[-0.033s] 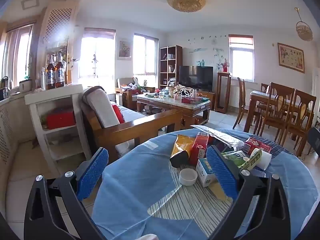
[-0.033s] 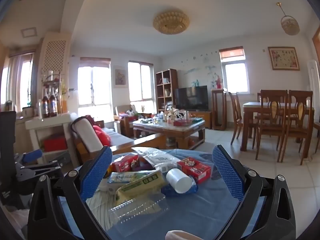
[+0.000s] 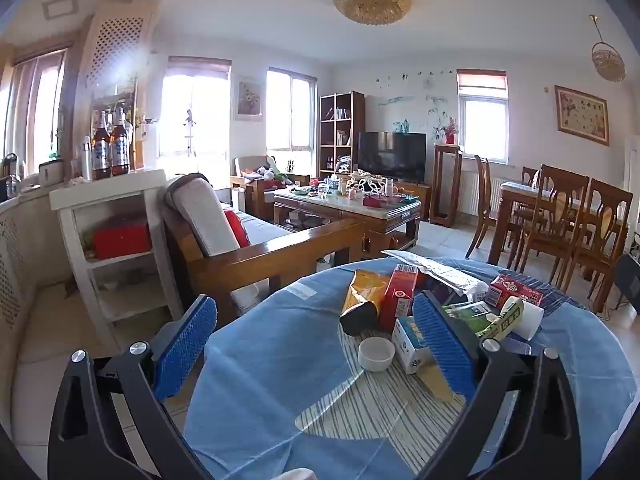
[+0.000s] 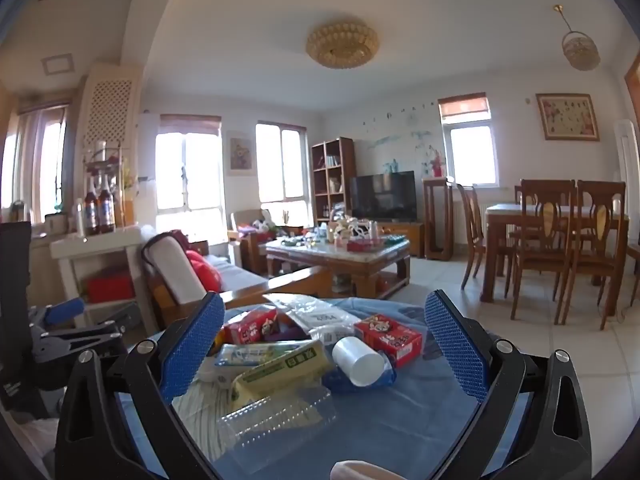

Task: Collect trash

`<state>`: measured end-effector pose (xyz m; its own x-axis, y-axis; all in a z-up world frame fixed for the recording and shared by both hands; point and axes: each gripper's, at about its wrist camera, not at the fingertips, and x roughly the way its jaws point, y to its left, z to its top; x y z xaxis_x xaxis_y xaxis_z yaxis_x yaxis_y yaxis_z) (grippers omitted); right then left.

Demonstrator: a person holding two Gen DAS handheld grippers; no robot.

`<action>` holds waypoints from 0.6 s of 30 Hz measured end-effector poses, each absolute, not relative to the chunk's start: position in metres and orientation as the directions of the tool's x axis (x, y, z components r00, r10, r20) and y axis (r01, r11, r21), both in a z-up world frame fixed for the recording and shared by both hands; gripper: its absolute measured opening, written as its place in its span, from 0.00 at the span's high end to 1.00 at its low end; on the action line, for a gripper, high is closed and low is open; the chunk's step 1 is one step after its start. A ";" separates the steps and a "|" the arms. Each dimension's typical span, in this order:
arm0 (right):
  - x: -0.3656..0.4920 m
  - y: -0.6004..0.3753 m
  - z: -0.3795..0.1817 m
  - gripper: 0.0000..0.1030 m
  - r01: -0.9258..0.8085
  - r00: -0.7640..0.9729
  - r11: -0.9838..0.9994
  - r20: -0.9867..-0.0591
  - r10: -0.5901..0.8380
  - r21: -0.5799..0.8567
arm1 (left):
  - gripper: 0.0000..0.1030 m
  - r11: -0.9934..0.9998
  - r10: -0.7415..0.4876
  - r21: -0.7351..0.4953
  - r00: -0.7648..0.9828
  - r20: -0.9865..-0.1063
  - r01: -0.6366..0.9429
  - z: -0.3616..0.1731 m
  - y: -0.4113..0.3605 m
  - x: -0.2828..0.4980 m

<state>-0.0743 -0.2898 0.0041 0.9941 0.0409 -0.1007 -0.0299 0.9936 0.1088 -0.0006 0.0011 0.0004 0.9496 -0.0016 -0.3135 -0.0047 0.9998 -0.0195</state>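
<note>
Nothing's moved since the earlier frame: both our left tongs (image 3: 316, 344) and right tongs (image 4: 324, 346) hang wide and empty over the blue-clothed round desk (image 3: 280, 360), so none of the wrapper-and-carton trash pile (image 4: 280, 360) is collected yet.

1. the round table (image 3: 280, 380) is cut off by the bottom and right edges of the left wrist picture, so its near rim does not show.
2. the left gripper (image 3: 320, 344) has a blue pad that hides part of the white and blue box (image 3: 408, 344) and the green packet (image 3: 472, 316) near the table's far edge.
3. the words on the red box (image 4: 388, 338) are too small to read.
4. the clear plastic tray (image 4: 276, 420) is hard to see through.
5. a pale thing (image 4: 360, 472) at the bottom edge of the right wrist picture is cut off; cannot tell what it is.
6. the small things on the coffee table (image 4: 340, 252) are too tiny to tell apart.
</note>
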 end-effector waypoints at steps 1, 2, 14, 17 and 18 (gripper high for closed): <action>-0.074 -0.290 0.004 0.04 -0.030 0.994 0.994 -0.103 0.041 0.107 | 0.05 1.000 -0.003 -0.023 0.951 -0.310 -0.004 0.000 0.002 0.000; -0.074 -0.290 0.004 0.04 -0.031 0.994 0.994 -0.103 0.042 0.106 | 0.05 1.000 -0.005 -0.028 0.951 -0.309 -0.003 0.000 0.004 0.001; -0.075 -0.290 0.005 0.04 -0.036 0.993 0.994 -0.105 0.047 0.105 | 0.05 1.000 0.004 -0.015 0.953 -0.303 -0.009 0.003 0.003 -0.003; -0.070 -0.292 -0.002 0.04 -0.037 0.993 0.994 -0.108 0.048 0.106 | 0.05 1.000 0.006 -0.015 0.953 -0.303 -0.011 0.003 0.003 -0.003; -0.071 -0.294 -0.003 0.04 -0.037 0.993 0.994 -0.109 0.048 0.107 | 0.05 1.000 0.006 -0.016 0.953 -0.303 -0.011 0.003 0.003 -0.003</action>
